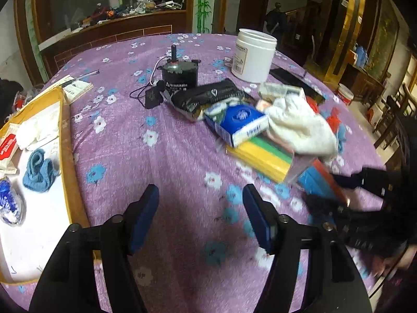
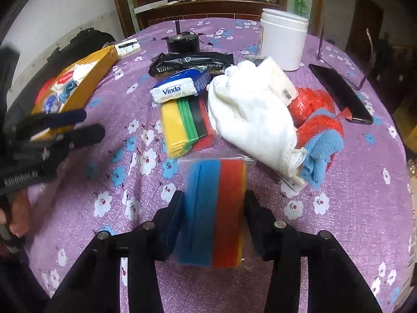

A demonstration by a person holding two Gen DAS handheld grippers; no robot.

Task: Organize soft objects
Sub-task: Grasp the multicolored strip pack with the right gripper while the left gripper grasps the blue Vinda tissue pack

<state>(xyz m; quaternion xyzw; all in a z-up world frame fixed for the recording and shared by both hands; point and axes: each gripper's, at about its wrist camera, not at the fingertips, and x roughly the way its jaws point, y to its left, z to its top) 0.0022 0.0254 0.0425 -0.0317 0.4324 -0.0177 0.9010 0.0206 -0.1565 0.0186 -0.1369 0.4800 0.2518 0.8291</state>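
Closing my right gripper [image 2: 213,221] on the bagged stack of blue and red sponge cloths [image 2: 212,208]: the pack sits squarely between the pads, both touching its flanks, so I judge it gripped. Its long axis runs near-to-far, in line with the fingers; the near end is cut off behind the gripper body. My left gripper [image 1: 200,216] hangs roughly half open over bare purple tablecloth [image 1: 169,156], nothing between the pads. The cardboard box [image 1: 66,140] lies at the left edge of the table, just beside the left gripper and well apart from the right, so the carry goes leftward across the cloth. Already in the box: a blue knit cloth [image 1: 39,172]; other contents are partly cut off. Farther out, the yellow-green sponge pack [image 2: 179,127], the Vinda tissue pack [image 2: 179,88] and the white glove [image 2: 250,114] overlap in a pile. What lies beneath the glove is hidden. Farthest, the white jar [image 2: 284,39].
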